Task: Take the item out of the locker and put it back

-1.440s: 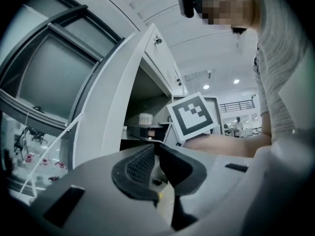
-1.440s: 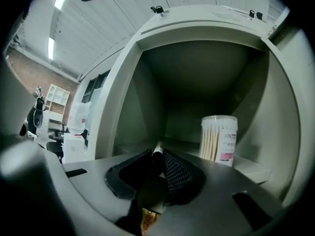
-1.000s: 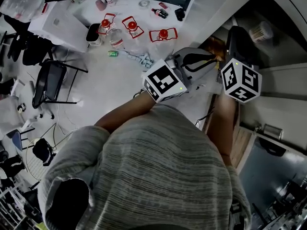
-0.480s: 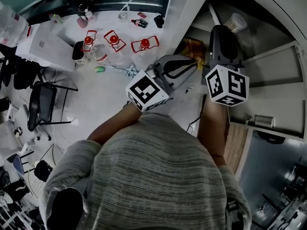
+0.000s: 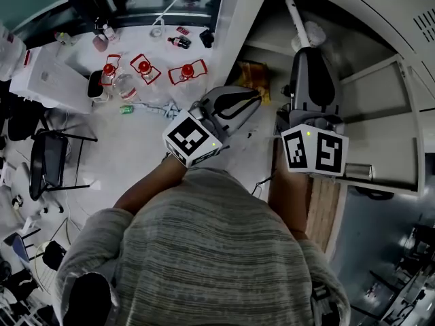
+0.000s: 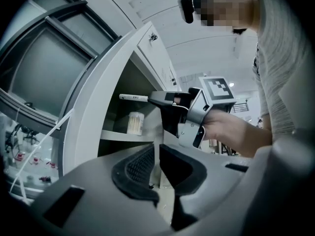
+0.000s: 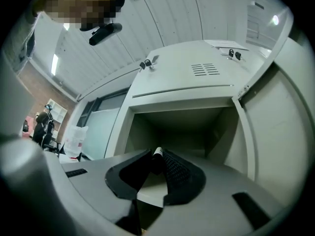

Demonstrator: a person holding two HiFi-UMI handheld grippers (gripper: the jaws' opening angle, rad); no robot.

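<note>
Slippage is the main worry: the right tongs (image 7: 156, 161) pinch the slim white stick (image 5: 295, 15) only near one end, with the rest jutting toward 12 o'clock at the open locker (image 7: 187, 90), so a knock on the frame could, I judge, lever it loose. The jar of swabs (image 6: 135, 123) on the shelf (image 6: 123, 135) sits just beside the stick, at its 3 o'clock in the head view, and a sideways swing might topple it. Left tongs (image 6: 157, 154), at 9 o'clock of the right pair, stand a narrow slit apart, empty, and not placed to catch a drop.
</note>
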